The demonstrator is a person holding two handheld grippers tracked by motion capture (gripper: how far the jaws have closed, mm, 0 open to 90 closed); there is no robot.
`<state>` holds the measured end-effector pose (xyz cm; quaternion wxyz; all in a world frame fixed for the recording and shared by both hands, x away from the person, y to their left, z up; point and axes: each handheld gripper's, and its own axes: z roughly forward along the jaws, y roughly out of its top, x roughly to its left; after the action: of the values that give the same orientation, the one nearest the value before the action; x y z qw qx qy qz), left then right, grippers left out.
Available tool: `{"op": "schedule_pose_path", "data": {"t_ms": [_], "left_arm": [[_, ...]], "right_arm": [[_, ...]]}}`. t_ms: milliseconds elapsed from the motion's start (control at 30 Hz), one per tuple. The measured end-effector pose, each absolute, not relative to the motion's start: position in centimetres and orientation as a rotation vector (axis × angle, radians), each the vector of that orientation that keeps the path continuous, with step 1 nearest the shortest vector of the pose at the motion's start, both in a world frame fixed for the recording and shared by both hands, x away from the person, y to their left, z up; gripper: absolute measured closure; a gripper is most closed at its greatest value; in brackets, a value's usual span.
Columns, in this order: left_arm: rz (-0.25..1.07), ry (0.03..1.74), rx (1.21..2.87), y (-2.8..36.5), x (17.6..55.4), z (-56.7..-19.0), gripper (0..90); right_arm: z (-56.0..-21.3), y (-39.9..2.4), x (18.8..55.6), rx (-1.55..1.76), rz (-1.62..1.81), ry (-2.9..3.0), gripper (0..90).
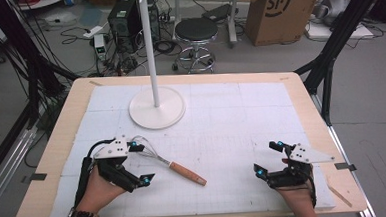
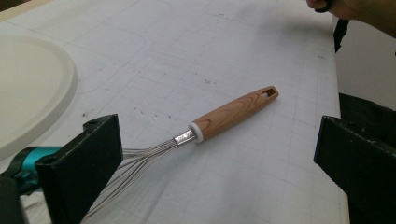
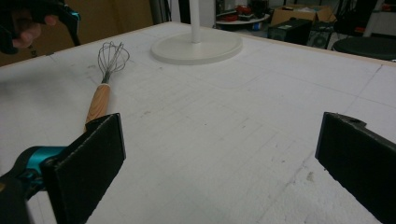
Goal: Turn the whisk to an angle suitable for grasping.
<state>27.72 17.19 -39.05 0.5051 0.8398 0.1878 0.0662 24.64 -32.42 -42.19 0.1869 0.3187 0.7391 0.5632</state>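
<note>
A whisk (image 1: pixel 170 162) with a wooden handle (image 2: pixel 235 112) lies flat on the white-covered worktop (image 1: pixel 231 116). The left gripper (image 1: pixel 137 164) hovers over its wire end, jaws spread wide and holding nothing. In the left gripper view the whisk's wires (image 2: pixel 135 163) run under and beside the left-hand jaw, while the handle stretches away between the two jaws, its slotted tip pointing off ahead and toward the right-hand jaw. I cannot tell whether that jaw touches the wires.

The right gripper (image 1: pixel 268 158) sits well apart from the whisk, low over the worktop, its jaws also wide open and empty. In the right gripper view the whisk (image 3: pixel 105 81) lies just beyond the left-hand jaw, handle nearest and wire loops farther off; bare worktop shows between the jaws.

The round white base (image 1: pixel 157 108) of a stand (image 1: pixel 148 40) rests on the worktop ahead of the left gripper's jaws, past the wire loops.
</note>
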Motion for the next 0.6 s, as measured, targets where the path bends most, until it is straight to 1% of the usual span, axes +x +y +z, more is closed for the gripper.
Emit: {"op": "schedule_pose_path", "data": {"t_ms": [167, 400, 500, 600], "left_arm": [[0.168, 0.417, 2.123, 15.7, 28.7, -38.6, 1.7], [0.168, 0.361, 2.207, 13.4, 29.8, -38.0, 1.7], [0.140, 0.340, 2.255, 12.0, 30.3, -38.0, 1.7], [0.113, 0.318, 2.264, 10.8, 30.6, -38.2, 1.7]], "right_arm": [[-42.3, -32.0, 24.7, 0.881, 1.564, 2.096, 0.4], [-42.4, -31.5, 24.8, 0.873, 1.552, 2.120, 0.4], [-42.4, -31.5, 24.9, 0.867, 1.547, 2.124, 0.4], [-42.4, -31.4, 24.8, 0.855, 1.534, 2.126, 0.4]]}}
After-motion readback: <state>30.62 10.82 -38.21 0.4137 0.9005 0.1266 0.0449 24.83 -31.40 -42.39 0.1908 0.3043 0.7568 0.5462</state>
